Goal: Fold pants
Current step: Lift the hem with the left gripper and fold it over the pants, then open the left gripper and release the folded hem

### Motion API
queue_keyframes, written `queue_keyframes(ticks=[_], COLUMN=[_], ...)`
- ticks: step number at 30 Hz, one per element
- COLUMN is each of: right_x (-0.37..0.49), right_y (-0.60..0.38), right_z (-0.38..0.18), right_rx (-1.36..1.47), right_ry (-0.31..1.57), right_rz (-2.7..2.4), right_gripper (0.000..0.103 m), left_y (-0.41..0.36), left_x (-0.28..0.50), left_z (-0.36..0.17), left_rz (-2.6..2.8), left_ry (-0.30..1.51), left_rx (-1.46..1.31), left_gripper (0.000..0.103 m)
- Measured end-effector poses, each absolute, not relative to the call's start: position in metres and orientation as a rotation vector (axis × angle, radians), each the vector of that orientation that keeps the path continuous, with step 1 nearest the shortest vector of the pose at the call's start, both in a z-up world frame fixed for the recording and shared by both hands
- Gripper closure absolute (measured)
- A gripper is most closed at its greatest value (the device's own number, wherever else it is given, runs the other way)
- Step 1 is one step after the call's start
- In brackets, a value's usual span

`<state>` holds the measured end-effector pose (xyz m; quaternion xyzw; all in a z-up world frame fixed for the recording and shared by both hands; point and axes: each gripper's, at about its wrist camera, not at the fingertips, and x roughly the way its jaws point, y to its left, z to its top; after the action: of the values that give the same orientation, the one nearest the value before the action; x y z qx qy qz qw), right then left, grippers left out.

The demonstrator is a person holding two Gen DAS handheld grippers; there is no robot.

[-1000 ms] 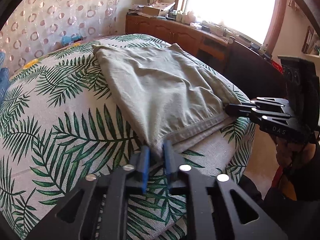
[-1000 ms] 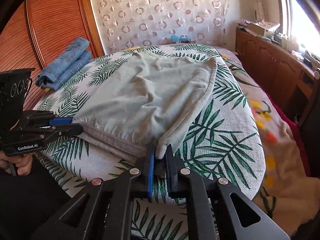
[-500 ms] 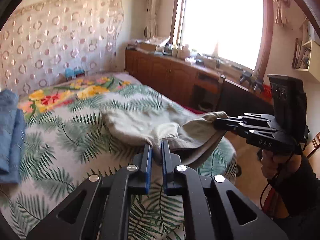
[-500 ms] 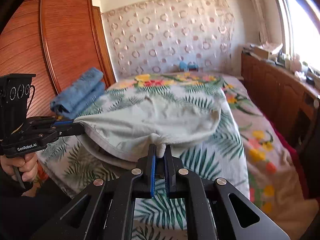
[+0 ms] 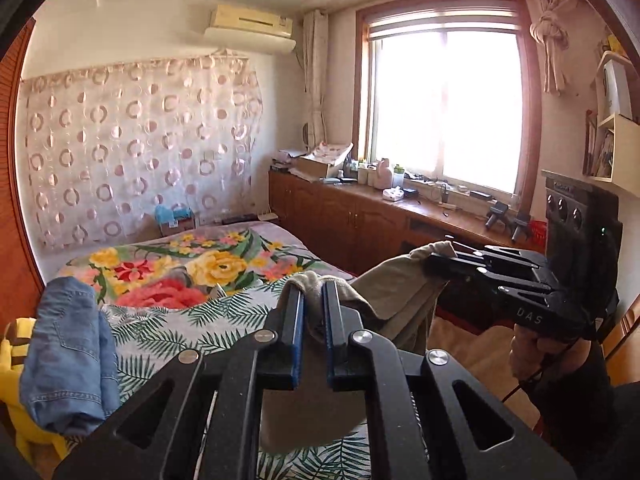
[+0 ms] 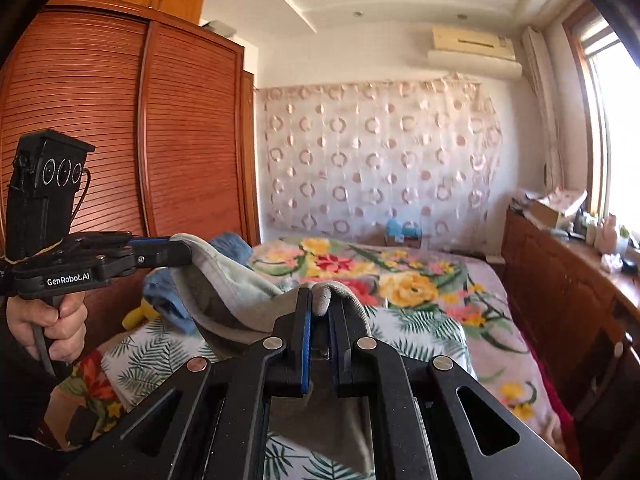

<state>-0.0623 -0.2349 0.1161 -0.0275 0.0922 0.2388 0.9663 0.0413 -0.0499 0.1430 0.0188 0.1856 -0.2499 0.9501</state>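
The grey-green pants [image 5: 396,300] hang in the air above the bed, held at two corners. My left gripper [image 5: 312,292] is shut on one corner of the pants, which also show in the right wrist view [image 6: 224,280]. My right gripper [image 6: 320,300] is shut on the other corner. In the left wrist view the right gripper [image 5: 432,258] pinches the cloth at the right. In the right wrist view the left gripper [image 6: 184,252] pinches it at the left. The cloth sags between them; its lower part is hidden behind the gripper bodies.
The bed [image 5: 180,320] has a leaf and flower print cover. Folded blue jeans [image 5: 68,360] lie at its left on something yellow. A wooden cabinet [image 5: 360,224] with clutter runs under the window. A wooden wardrobe [image 6: 140,140] stands at the left.
Both grippers have lifted the pants off the bed and tilted upward. The cloth lay flat one second ago and now hangs between them in the air.
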Motion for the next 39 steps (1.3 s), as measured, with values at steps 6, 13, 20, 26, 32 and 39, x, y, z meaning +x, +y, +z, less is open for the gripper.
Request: queue_keyframes(ticks=[6,13,20,26,32,39], right_x=[-0.051,0.020,0.090,0.073,0.043,0.042], right_y=[-0.224,-0.219,-0.200,-0.179,-0.167,-0.173], right_z=[0.110,0.123,0.165,0.112,0.050,0.036], right_rx=[-0.077,-0.089,-0.024,-0.085,-0.126,-0.105], right_ry=[0.191,0.255,0.226,0.358,0.519,0.608], right_rz=[0.508,0.478,0.410,0.483,0.570,0.609], right_gripper=[0.096,0.096,0.096,0.096,0.096,0.096], left_y=[-0.034,-0.016,-0.002,-0.002,-0.004,-0.004], left_x=[0.066,0.153,0.160,0.121,0.084,0.062], left_z=[0.126,0.113,0.128,0.046,-0.040,-0.070], left_rz=[-0.455,-0.346,-0.285,-0.277,-0.290,-0.262], left_ry=[0.409,0.463,0.419,0.542,0.705,0.782], left_rx=[0.020,-0.007,0.009,0.037,-0.021,-0.022], left_gripper=[0.094,0.094,0.094,0.094,0.094,0.094])
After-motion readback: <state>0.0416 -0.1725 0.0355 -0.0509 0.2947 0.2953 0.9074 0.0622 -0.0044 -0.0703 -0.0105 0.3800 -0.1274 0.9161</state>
